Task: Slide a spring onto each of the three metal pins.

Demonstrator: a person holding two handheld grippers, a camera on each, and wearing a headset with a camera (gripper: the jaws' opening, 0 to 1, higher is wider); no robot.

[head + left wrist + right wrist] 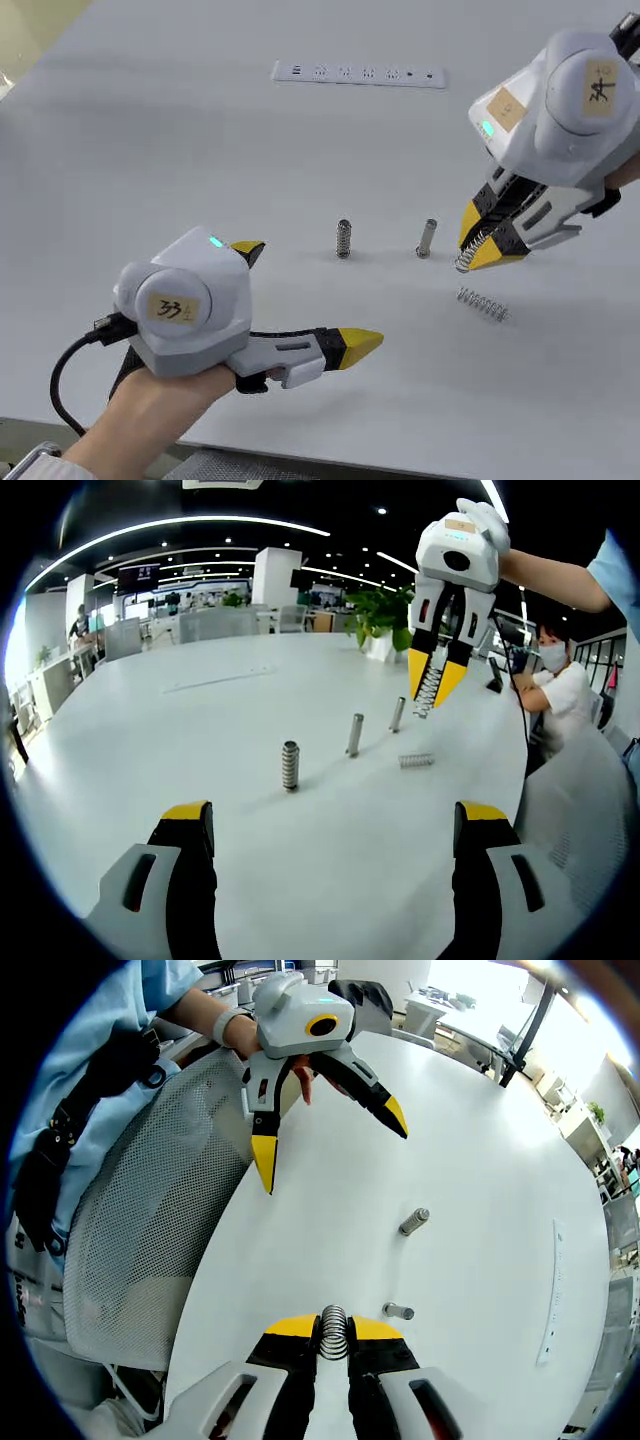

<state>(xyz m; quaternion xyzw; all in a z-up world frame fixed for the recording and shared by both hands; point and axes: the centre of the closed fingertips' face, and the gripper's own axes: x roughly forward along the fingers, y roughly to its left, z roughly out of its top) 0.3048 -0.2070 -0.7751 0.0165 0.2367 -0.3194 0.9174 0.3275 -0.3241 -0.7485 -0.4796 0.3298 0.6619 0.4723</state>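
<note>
springs one of three done: first spring [290, 765] sits on near pin [344, 223], right gripper [480, 252] clamps second spring [333, 1330] near bare middle pin [354, 735] and far pin [397, 714], third spring [416, 761] lies loose on the table [150, 740], left gripper [335, 815] gapes empty.

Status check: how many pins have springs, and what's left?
Done: the first pin already wears a spring. In hand: the right claw is shut on a second spring, hovering near the bare middle pin and end pin. Left: seat that spring, then fetch the loose spring lying on the table for the other bare pin. The left claw is open and empty.
</note>
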